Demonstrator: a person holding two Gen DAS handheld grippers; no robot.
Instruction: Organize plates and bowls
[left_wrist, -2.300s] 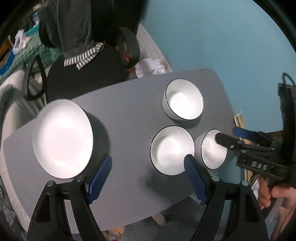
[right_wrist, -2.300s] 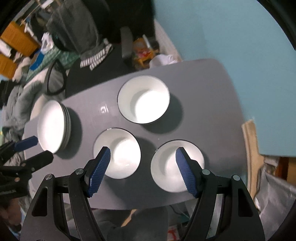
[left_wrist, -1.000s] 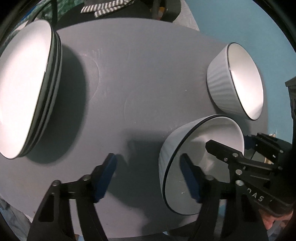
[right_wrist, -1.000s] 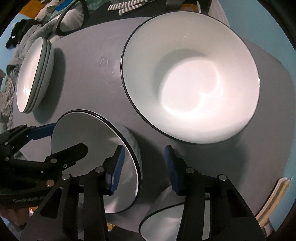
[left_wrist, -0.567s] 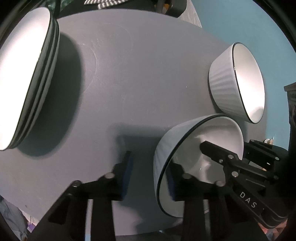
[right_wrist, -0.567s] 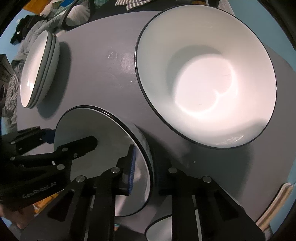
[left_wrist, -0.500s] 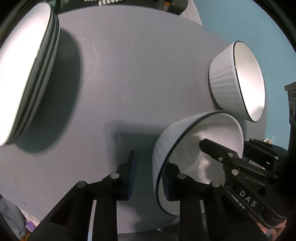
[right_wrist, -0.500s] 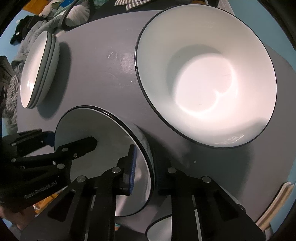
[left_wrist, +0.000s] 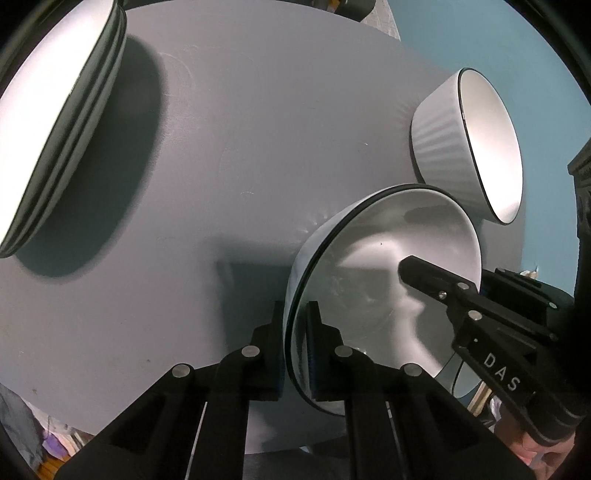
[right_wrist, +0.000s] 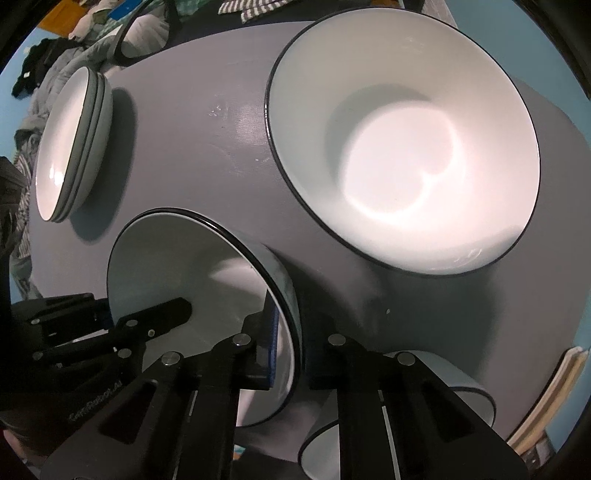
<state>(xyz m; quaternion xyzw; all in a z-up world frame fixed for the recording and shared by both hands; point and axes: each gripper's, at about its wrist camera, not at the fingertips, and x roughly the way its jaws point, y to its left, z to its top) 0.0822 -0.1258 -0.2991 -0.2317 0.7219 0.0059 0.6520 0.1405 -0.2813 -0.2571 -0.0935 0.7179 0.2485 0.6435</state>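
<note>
Both handheld tools are matte black plastic. The left gripper has 2 angular fingers studded with round silver screws, with blue ribbed pads inside. The right gripper matches it, and white letters "DAS" mark its body. Bare skin shows at the lower edge of both views.

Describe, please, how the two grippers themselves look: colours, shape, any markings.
Both are matte black plastic with silver screw heads. The left gripper has two flat fingers with blue ribbed pads. The right gripper is the same build, with a blue pad visible; its side reads "DAS" in white. No cables or sleeves are visible.
</note>
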